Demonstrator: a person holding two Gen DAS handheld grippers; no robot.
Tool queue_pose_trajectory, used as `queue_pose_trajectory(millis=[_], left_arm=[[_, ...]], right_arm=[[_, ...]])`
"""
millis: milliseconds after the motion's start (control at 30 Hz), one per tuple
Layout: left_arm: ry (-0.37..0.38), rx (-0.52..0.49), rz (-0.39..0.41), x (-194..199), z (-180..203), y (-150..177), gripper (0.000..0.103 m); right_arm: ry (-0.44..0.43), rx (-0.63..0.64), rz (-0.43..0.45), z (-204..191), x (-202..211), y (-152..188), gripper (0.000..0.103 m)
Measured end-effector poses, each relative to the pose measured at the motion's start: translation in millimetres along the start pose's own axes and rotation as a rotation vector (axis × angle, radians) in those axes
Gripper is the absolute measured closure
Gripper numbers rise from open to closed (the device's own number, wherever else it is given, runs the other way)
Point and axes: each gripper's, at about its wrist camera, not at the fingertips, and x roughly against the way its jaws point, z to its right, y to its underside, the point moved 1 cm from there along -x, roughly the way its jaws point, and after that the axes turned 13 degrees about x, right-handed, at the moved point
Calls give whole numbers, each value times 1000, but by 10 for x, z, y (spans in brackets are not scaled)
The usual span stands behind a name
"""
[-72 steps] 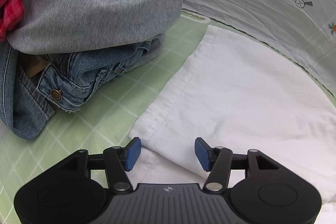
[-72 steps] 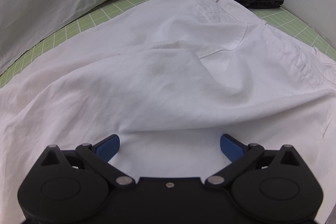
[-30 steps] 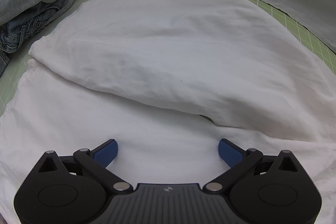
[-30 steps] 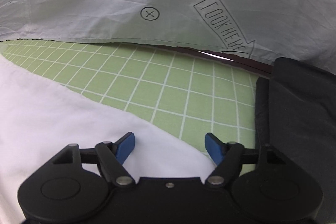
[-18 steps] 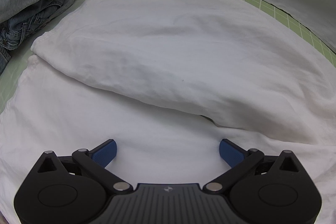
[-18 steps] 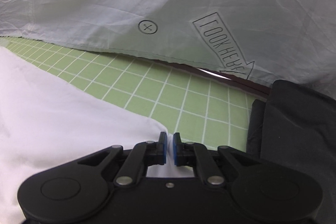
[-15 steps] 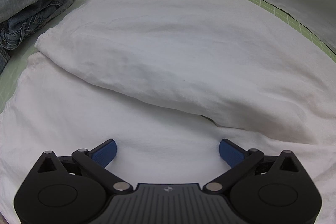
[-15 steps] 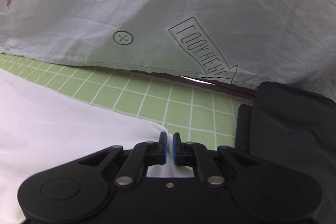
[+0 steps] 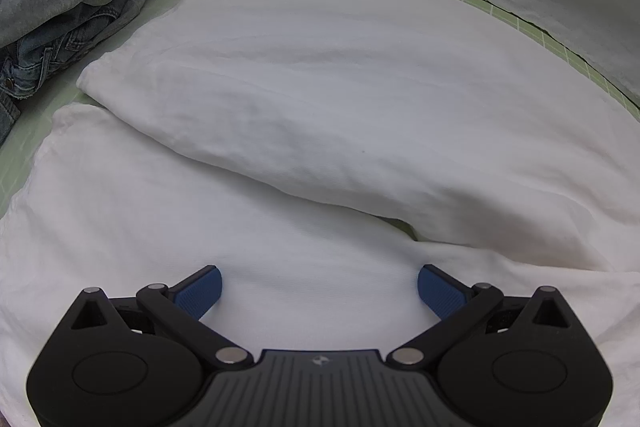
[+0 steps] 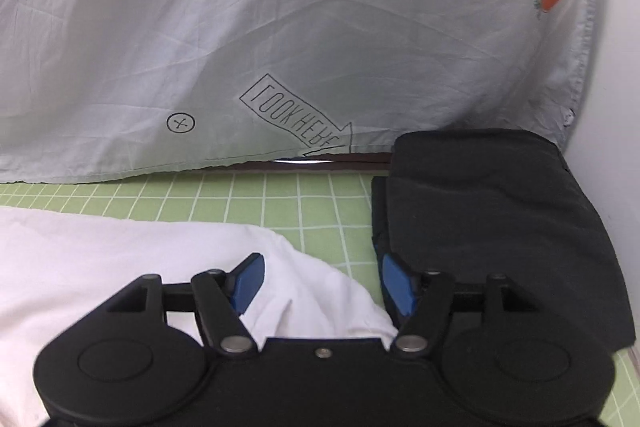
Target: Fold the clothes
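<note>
I see one white garment (image 9: 320,99), one black folded garment (image 10: 500,219); my left claw (image 9: 319,289) gapes wide, my right claw (image 10: 320,285) has just been opening, gripping nothing

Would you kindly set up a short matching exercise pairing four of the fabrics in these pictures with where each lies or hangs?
Things:
1. white garment
2. black folded garment
3. denim jeans
4. grey printed sheet

Places:
A. hanging behind the green grid mat
B. in the pile at the upper left of the left wrist view
C. spread under the left gripper
D. right of the right gripper, against the wall

Pairs: 1-C, 2-D, 3-B, 4-A
</note>
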Motion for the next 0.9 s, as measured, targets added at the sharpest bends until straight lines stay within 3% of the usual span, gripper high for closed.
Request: queue_pose_trajectory(millis=[100,167,300,367,433,533,633,667,733,833,900], left_arm=[[4,0,16,12,-1,22,0],[6,-1,23,17,-2,31,0],[10,-5,28,20,-5,28,0],[13,-11,24,22,-16,27,0],[20,-24,16,30,-35,28,0],[31,-37,3,72,-117,32,0],[37,29,25,200,-368,46,0],[39,53,37,250,-472,46,0],[13,100,76,360,-760,52,0],[-49,165,134,507,-1254,64,0],[-90,211,154,556,-1619,98,0]], right_arm=[[-3,-84,-37,123,277,262,38],[-18,-126,-78,160,355,437,45],[-58,-100,-130,44,436,713,54],[-7,-37,-145,-6,421,710,91],[69,-45,-171,58,353,684,91],[105,-209,-195,260,290,663,87],[133,-225,-191,147,400,609,80],[135,-220,-180,73,471,596,62],[138,-218,-170,-71,636,615,35],[105,-220,-178,-341,892,727,22],[83,-213,-196,-543,1052,840,20]])
